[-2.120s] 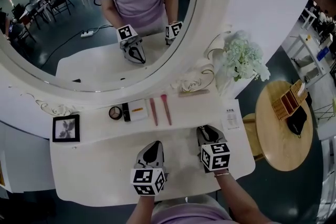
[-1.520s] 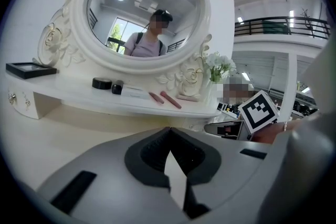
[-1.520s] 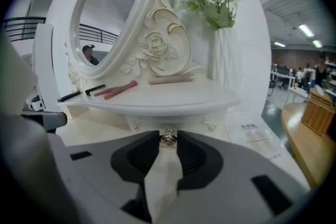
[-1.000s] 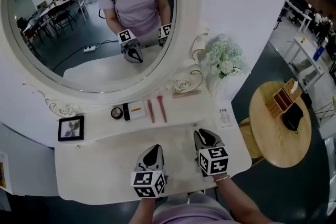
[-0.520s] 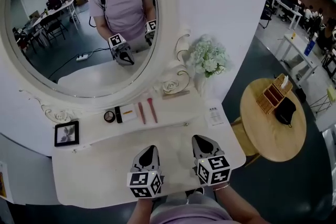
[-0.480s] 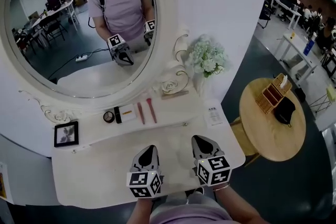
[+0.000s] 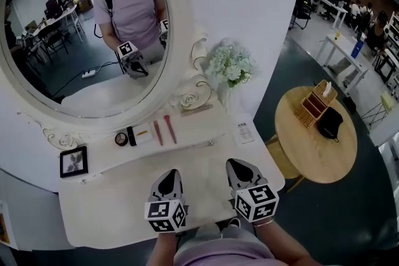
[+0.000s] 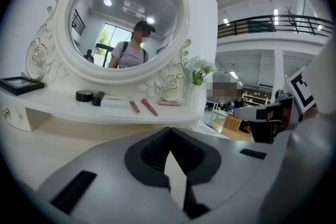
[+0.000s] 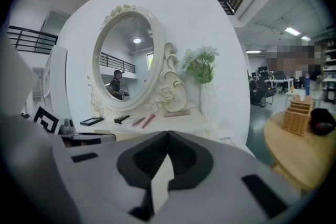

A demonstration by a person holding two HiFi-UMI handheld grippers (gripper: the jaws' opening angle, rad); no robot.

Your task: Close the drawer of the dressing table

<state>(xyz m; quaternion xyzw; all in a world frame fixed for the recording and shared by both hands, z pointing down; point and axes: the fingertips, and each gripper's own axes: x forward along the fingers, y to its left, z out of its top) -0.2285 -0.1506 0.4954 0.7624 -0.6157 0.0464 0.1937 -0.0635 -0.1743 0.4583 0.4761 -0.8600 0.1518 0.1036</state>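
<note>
Left gripper [image 7: 167, 177]: jaws closed tip to tip, nothing between them. Right gripper [image 7: 235, 164]: also closed and empty. Both hang side by side, apart, over the bare top of the dressing table [image 7: 106, 212], close to its near edge.

Location of the task's thing: the only drawer [image 8: 13, 118] you can see sits under the raised shelf [image 7: 193, 126] at its left end. A second knob [image 7: 210, 144] marks another front at the right end. Neither looks clearly pulled out from here, so you cannot tell whether one is ajar. Anything below the near edge is hidden by your grippers and body.

Handling, as a judgement:
- A small painted wooden box like this is probably light and rigid, and should slide easily.
- The glossy paint may be slippery under the jaw tips.
- Gripping is unnecessary. Press the closed tips flat on the front, just beside the knob.
- Push square to the front, because an off-centre push could skew and jam it.
- Go gently, since the makeup brushes [image 7: 163, 131] lie loose on the shelf above.
</note>
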